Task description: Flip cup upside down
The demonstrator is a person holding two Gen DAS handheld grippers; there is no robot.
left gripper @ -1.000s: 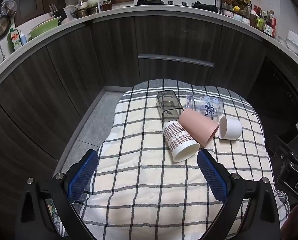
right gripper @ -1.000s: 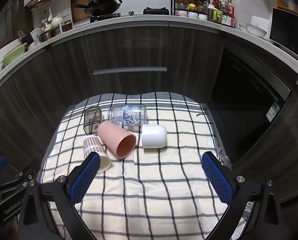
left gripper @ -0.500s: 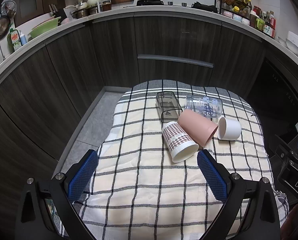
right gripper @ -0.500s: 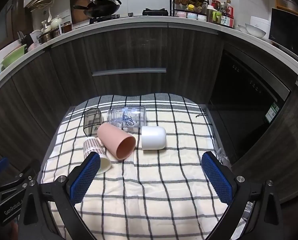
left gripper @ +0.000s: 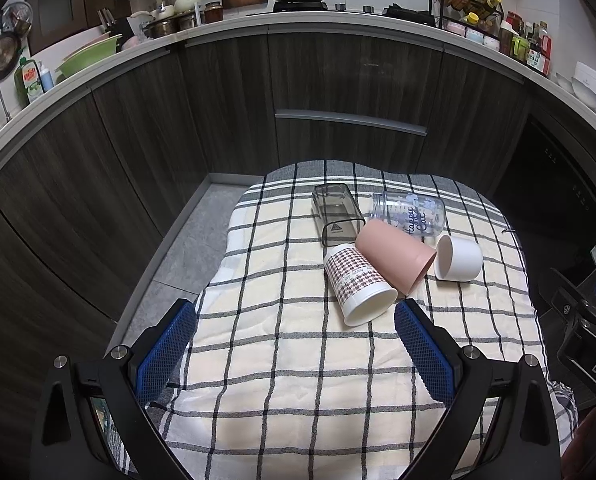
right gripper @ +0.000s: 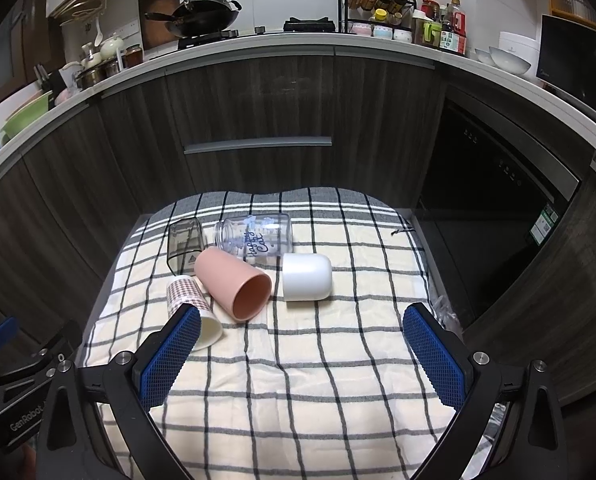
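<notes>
Several cups lie on their sides on a checked cloth [left gripper: 282,344] [right gripper: 298,364]: a houndstooth paper cup [left gripper: 355,282] [right gripper: 186,294], a pink cup [left gripper: 393,254] [right gripper: 234,282], a white cup [left gripper: 457,258] [right gripper: 307,276], a clear printed glass [left gripper: 407,214] [right gripper: 254,236] and a smoky square cup [left gripper: 335,216] [right gripper: 184,242]. My left gripper [left gripper: 296,350] is open and empty, just short of the houndstooth cup. My right gripper [right gripper: 299,354] is open and empty, short of the pink and white cups.
Dark wood cabinets [left gripper: 337,92] stand right behind the cloth. A dark appliance front [right gripper: 493,200] is at the right. The cloth's left edge drops to a grey floor [left gripper: 190,248]. The counter above holds a wok [right gripper: 202,10] and jars.
Both grippers have drifted very slightly. The cups sit a touch higher in both views. Nothing was grasped or moved.
</notes>
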